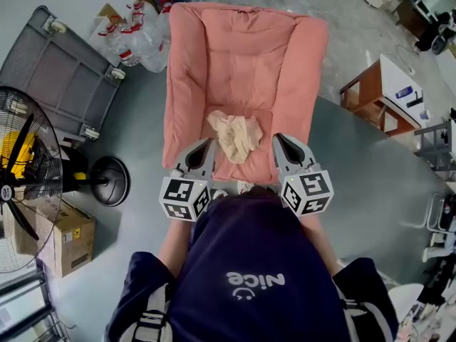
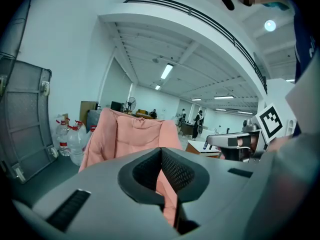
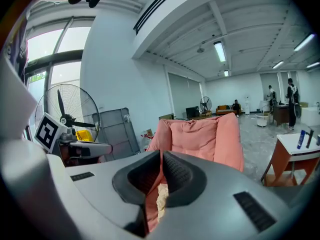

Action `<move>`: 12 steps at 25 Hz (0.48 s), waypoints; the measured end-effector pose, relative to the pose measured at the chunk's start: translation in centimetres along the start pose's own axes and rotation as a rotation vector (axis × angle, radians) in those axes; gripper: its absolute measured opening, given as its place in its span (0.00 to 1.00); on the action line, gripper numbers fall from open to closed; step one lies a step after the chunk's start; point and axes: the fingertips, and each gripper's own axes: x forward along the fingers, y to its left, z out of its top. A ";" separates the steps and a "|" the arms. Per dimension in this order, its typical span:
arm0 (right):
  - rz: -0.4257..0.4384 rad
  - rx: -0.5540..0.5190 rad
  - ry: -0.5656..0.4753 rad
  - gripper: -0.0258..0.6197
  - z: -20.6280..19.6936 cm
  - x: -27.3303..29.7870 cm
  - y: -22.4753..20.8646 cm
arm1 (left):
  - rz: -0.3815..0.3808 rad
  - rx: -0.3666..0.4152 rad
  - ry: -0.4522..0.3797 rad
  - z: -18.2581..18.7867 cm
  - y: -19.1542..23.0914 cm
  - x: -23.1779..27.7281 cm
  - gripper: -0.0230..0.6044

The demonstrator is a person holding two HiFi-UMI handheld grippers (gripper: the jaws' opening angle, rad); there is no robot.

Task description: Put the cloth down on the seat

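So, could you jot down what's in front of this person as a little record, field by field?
furniture: pink armchair
cloth: cream, crumpled, lying on the seat
left gripper: shut, empty, to the cloth's left
right gripper: shut, empty, to the cloth's right
around: fan and water bottles on the floor

seat [image 1: 242, 55]: soft matt fabric | cloth [image 1: 235, 137]: crumpled thin weave | floor [image 1: 367, 166]: smooth
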 end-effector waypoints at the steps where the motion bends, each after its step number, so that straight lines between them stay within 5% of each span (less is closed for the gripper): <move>1: -0.005 -0.003 -0.002 0.13 0.0 -0.1 -0.1 | 0.005 -0.003 0.001 0.0 0.0 0.0 0.07; 12: -0.044 -0.049 -0.004 0.12 -0.4 -0.6 -0.2 | 0.012 -0.026 -0.004 0.0 -0.2 -0.9 0.07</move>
